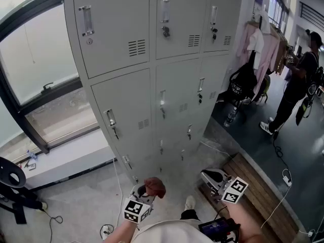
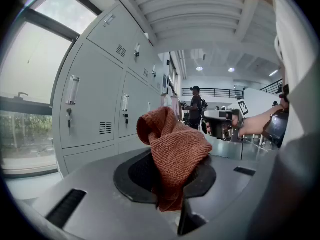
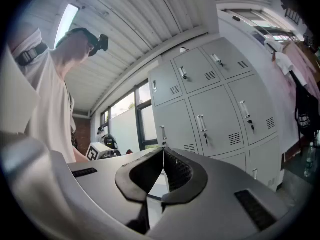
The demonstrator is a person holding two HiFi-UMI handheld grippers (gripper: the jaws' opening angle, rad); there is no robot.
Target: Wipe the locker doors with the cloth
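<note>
While the left gripper (image 2: pixel 172 160) is clamped on a bunched rust-red knit cloth (image 2: pixel 172 143), whose loose end stands up above the jaws, the right gripper (image 3: pixel 162 154) has its jaws pressed together on nothing. Both are held low in front of the locker bank (image 1: pixel 152 85), well apart from its grey doors (image 1: pixel 119 29); the cloth touches no door. Wiping looks not yet begun: I judge this the approach step. Next, the left gripper would need lifting toward the locker bank and turning so the cloth's free fold, not the jaw tips, meets a door panel, passing around the door handles (image 1: pixel 86 20) and hanging keys (image 1: pixel 114 130).
</note>
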